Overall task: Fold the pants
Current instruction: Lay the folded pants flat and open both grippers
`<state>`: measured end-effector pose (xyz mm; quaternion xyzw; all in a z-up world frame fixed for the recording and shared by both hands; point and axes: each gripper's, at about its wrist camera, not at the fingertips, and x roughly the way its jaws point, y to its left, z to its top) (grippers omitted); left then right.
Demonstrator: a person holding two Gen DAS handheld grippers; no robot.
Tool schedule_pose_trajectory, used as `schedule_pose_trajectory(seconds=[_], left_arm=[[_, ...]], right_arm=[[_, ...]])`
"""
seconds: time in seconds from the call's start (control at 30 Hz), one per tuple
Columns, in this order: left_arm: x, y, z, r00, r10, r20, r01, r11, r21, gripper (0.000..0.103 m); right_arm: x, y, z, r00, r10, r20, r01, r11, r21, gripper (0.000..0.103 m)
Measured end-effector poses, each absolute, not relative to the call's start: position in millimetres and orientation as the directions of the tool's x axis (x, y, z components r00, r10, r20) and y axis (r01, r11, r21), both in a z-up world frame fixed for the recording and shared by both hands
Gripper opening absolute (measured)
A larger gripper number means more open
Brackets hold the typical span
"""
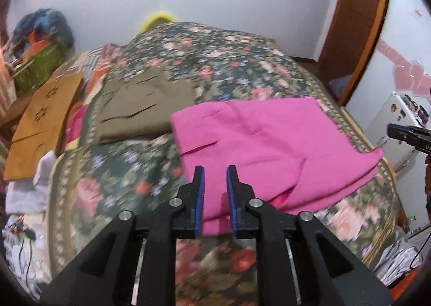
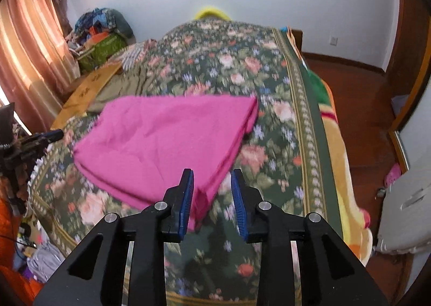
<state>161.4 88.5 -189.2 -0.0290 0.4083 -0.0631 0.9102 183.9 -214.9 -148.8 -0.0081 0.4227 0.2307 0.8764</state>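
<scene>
The pink pants (image 1: pixel 269 144) lie folded in a flat wedge on the floral bedspread (image 1: pixel 129 176). They also show in the right wrist view (image 2: pixel 167 141). My left gripper (image 1: pixel 215 174) is open and empty, hovering above the near edge of the pink pants. My right gripper (image 2: pixel 212 176) is open and empty, above the pants' near corner. The right gripper shows at the right edge of the left wrist view (image 1: pixel 404 134). The left gripper shows at the left edge of the right wrist view (image 2: pixel 43 137).
Folded olive pants (image 1: pixel 142 106) and a folded tan garment (image 1: pixel 45 122) lie further left on the bed. White cloth (image 1: pixel 32 187) hangs at the bed's left edge. A white appliance (image 2: pixel 406 214) stands right of the bed. Bags (image 2: pixel 105 33) are piled by the curtain.
</scene>
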Motion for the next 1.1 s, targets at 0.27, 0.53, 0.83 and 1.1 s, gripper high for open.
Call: schedule_pose_trajectory(seconds=[0.27,0.53,0.83,1.1], left_arm=[[179,43,-226,0.566,-0.203,-0.799,0.184,0.976,-0.117,0.021],[164,25,-239,0.554,-0.174,-0.814,0.193,0.978,-0.077,0.021],[155,31,-239,0.554,-0.202,-0.807,0.174,0.977,-0.125,0.024],[173,75,-195,0.61,-0.177,-0.772,0.09,0.984,-0.155,0.051]], right_arm=[[194,-166,-168,0.473,0.479,-0.739,-0.487,0.842,0.234,0.038],[190,-165,-212,0.369,0.468,-0.803,-0.498,0.829,0.254,0.039],[185,-181,-217,0.343,0.443,-0.829,-0.476,0.842,0.253,0.046],[197,-200,-190,0.397,0.421,-0.815,-0.447,0.865,0.229,0.046]])
